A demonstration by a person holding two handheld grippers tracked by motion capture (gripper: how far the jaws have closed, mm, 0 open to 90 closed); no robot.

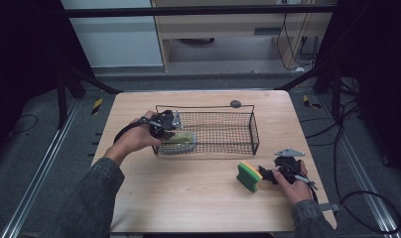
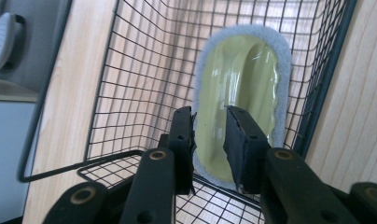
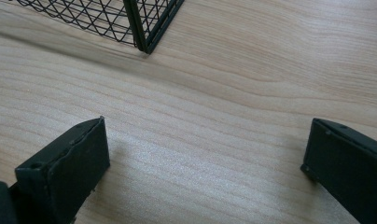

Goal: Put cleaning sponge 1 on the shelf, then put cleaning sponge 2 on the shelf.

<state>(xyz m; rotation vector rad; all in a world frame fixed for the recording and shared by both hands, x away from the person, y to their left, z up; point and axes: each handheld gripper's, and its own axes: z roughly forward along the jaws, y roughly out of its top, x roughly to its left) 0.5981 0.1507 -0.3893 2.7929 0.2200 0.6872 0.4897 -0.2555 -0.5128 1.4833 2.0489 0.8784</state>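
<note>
A black wire basket (image 1: 254,130) stands on the wooden table (image 1: 188,198). At its left end lies a pale green scrubber with a fuzzy blue-grey rim (image 1: 182,141). My left gripper (image 1: 176,131) reaches over the basket's left wall onto it. In the left gripper view the jaws (image 2: 210,114) are shut on the near end of the scrubber (image 2: 245,74), which rests on the basket's mesh floor (image 2: 130,74). My right gripper (image 1: 268,174) rests on the table at the right, open, beside a green and yellow sponge (image 1: 249,177). Between its jaws (image 3: 207,140) is bare wood.
A small dark round object (image 1: 235,103) sits at the table's far edge behind the basket. The basket's corner (image 3: 144,28) shows a short way beyond the right jaws. A black frame and cables surround the table.
</note>
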